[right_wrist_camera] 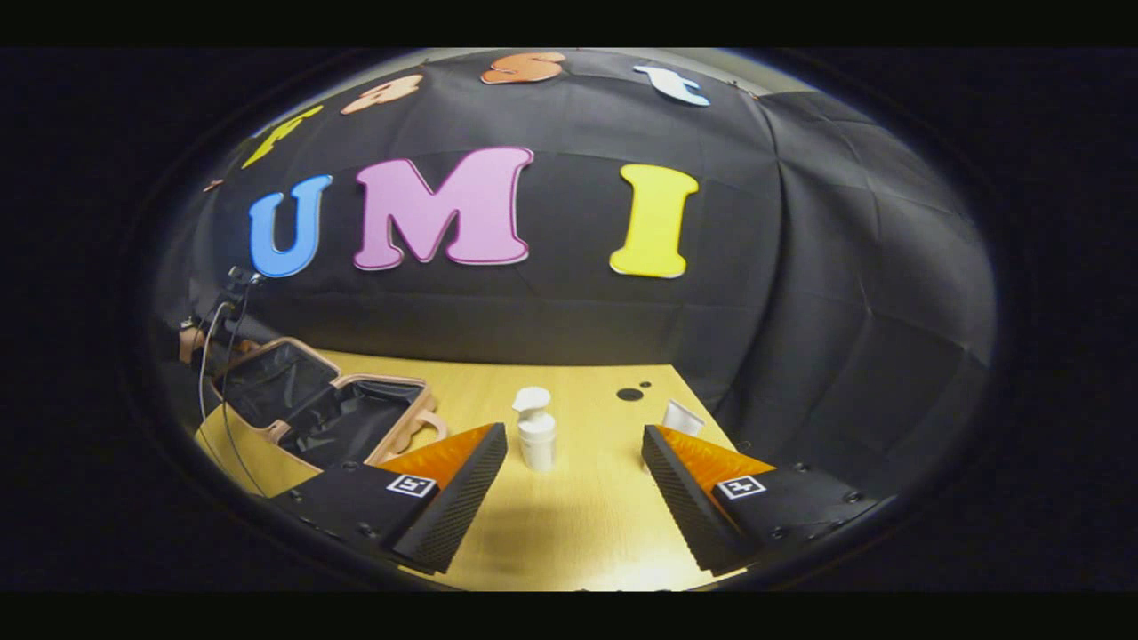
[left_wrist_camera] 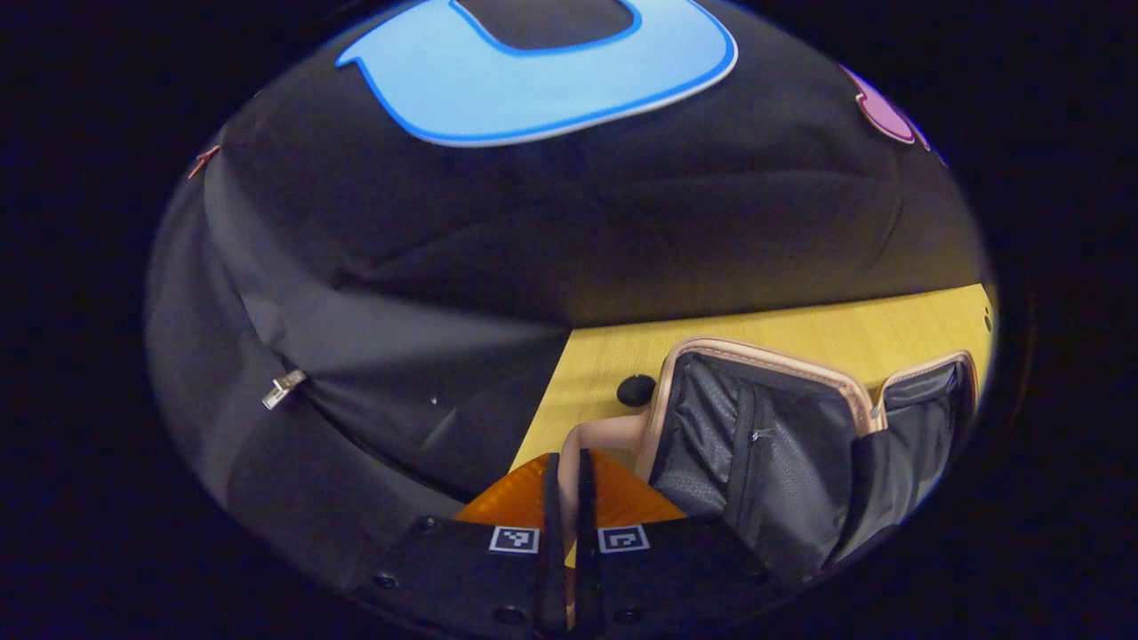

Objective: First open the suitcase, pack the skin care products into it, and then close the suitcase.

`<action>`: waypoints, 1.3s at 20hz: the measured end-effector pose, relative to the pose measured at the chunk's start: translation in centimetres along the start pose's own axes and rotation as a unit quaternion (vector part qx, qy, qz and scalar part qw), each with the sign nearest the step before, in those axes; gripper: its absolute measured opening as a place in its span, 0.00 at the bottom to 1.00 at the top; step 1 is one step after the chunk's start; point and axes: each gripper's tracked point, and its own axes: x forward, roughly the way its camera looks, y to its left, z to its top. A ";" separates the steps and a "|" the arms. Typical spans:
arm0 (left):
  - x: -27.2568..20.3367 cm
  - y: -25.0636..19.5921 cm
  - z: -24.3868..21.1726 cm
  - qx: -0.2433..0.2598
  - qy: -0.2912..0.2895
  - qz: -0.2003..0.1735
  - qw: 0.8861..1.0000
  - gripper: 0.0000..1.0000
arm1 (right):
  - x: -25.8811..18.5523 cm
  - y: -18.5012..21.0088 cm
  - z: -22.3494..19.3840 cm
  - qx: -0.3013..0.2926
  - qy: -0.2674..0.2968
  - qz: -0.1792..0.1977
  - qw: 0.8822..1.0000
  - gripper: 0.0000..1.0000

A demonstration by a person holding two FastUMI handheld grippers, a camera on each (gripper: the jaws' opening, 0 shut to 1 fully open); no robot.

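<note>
On the tabletop (right_wrist_camera: pixel 569 524) the suitcase (right_wrist_camera: pixel 320 409) lies open at left; the right claw (right_wrist_camera: pixel 573 480) is spread wide and empty, the pump bottle (right_wrist_camera: pixel 536 436) just ahead. Best centre on its body below the pump. The left claw (left_wrist_camera: pixel 562 498), pressed together, holds nothing

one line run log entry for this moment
suitcase: open on table | pump bottle: upright, unpacked, ahead of right gripper | right gripper: open, empty | left gripper: shut, empty, beside suitcase

One open suitcase (right_wrist_camera: pixel 324 411), one white pump bottle (right_wrist_camera: pixel 536 436), one small white tube-looking thing (right_wrist_camera: pixel 682 417), all on one counter (right_wrist_camera: pixel 578 507). Two claws total.
</note>
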 end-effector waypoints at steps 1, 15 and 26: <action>0.8 -0.4 -1.1 -0.021 0.016 -0.010 1.000 0.10 | 0.2 0.0 -0.8 0.003 0.006 -0.006 1.000 0.98; -6.2 1.7 4.6 -0.067 -0.061 0.009 0.996 0.89 | 0.5 -1.4 -1.6 0.005 0.011 -0.032 0.999 0.98; -26.4 -25.0 8.1 -0.107 -0.235 -0.215 0.942 0.99 | 1.2 -5.6 -1.3 0.052 0.002 -0.033 0.998 0.97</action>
